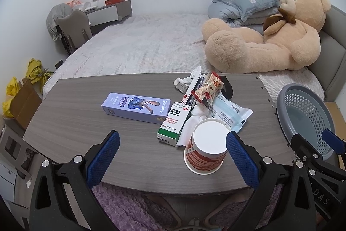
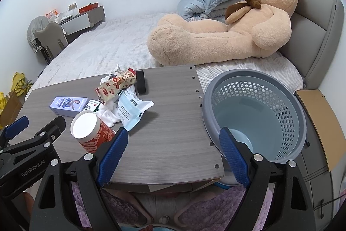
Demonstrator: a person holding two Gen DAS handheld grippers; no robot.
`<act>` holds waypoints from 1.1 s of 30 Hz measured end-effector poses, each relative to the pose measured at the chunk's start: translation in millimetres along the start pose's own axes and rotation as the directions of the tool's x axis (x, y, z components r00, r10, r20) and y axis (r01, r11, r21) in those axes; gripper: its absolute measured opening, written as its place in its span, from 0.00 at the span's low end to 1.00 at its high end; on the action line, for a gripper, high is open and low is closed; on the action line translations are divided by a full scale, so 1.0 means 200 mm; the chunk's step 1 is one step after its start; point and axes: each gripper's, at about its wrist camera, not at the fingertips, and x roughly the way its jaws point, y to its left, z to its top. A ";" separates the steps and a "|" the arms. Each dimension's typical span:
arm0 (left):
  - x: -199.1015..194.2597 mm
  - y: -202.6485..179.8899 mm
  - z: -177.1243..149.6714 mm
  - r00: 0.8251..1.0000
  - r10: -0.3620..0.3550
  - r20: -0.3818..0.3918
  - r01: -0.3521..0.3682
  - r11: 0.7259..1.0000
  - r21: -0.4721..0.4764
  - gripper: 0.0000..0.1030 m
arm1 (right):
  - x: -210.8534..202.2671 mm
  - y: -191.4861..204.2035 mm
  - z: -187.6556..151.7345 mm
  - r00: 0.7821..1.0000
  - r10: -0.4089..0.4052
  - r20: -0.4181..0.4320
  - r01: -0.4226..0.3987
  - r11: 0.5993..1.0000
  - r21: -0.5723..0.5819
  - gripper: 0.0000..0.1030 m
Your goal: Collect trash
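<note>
L gripper (image 1: 173,147) nearest, jaws wide, nothing held; R gripper (image 2: 173,151) likewise. Upturned paper cup (image 1: 205,144) by L's right finger. Shift right, straddle cup, then carry to basket (image 2: 287,96) off table's (image 1: 86,129) right end.

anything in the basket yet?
No trash shows in the basket: its bare pale blue floor and perforated wall are visible. The near part of the floor is hidden behind the rim and a right gripper finger.
</note>
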 end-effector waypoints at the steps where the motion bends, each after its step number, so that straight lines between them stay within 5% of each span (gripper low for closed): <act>1: 0.00 0.00 0.00 1.000 0.000 0.000 0.000 1.000 0.001 0.94 | 0.00 0.00 0.00 1.000 0.000 0.000 0.000 1.000 0.000 0.80; 33: -0.01 0.00 0.00 1.000 -0.002 0.001 0.002 1.000 -0.001 0.94 | 0.00 0.00 0.00 1.000 0.001 0.003 -0.001 1.000 0.001 0.80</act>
